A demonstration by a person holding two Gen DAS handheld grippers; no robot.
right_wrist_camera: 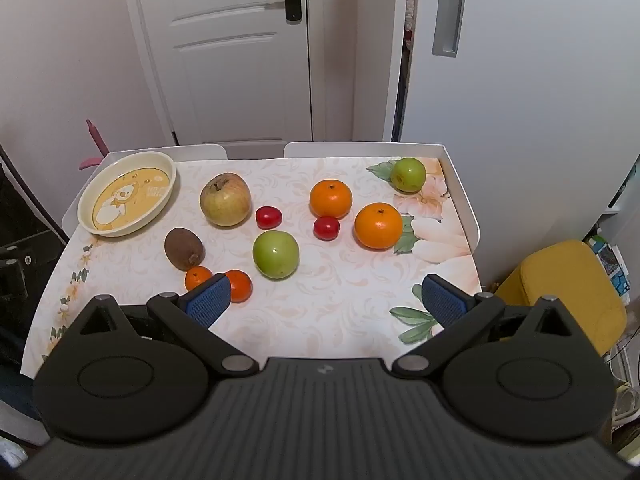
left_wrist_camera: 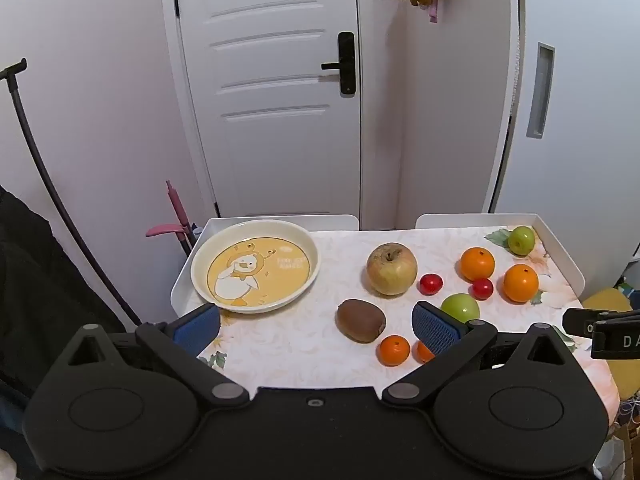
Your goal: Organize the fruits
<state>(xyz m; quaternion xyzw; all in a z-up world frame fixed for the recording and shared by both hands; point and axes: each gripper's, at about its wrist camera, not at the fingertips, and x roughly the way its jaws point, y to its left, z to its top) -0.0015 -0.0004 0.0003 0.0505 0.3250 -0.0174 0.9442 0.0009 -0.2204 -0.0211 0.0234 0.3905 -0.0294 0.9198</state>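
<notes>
Blue rubber pads on both claws sit spread wide with nothing between them, so neither the left claw point(left_wrist_camera: 316, 330) nor the right claw point(right_wrist_camera: 326, 304) is grasping anything. Both hang over the near edge of the counter point(right_wrist_camera: 340, 320), tilted down, probably just lining up a first pick. Closest to them are two small tangerines point(right_wrist_camera: 198, 277) and a kiwi point(right_wrist_camera: 184, 249), with a green apple point(right_wrist_camera: 276, 254) just beyond. Farther back sit a big yellowish apple point(right_wrist_camera: 225, 199), two cherry tomatoes point(right_wrist_camera: 268, 217), two oranges point(right_wrist_camera: 378, 225) and another green apple in the far corner. The duck plate point(right_wrist_camera: 86, 204) at far left is empty, likely where the fruit goes.
</notes>
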